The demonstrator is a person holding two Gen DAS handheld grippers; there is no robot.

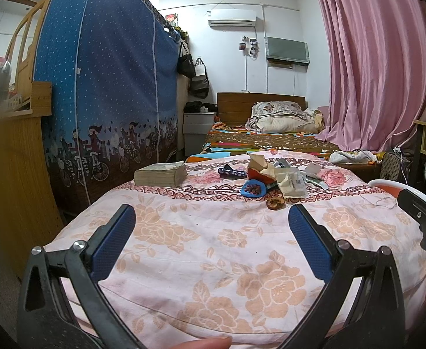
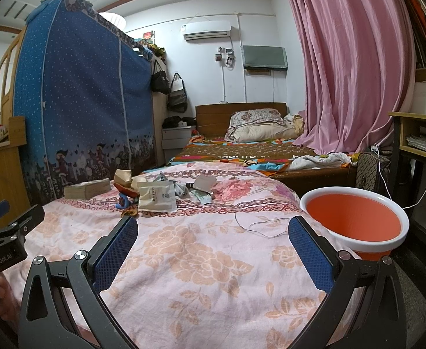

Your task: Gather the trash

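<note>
Trash (image 2: 157, 195) lay clustered at the far side of the floral bed cover (image 1: 213, 250). I held the left tool (image 1: 211, 224) and right tool (image 2: 213, 235) wide and empty, near the orange bin (image 2: 355, 221) on the right for short drops.

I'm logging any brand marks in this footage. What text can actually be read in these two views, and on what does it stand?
"GenRobot.AI": on the body of the left gripper, seen at the left edge of the right wrist view.
White sachet on the bedspread: printing and a round mark, too small to read.
Dark wrapper: lettering blurred, unreadable.
</note>
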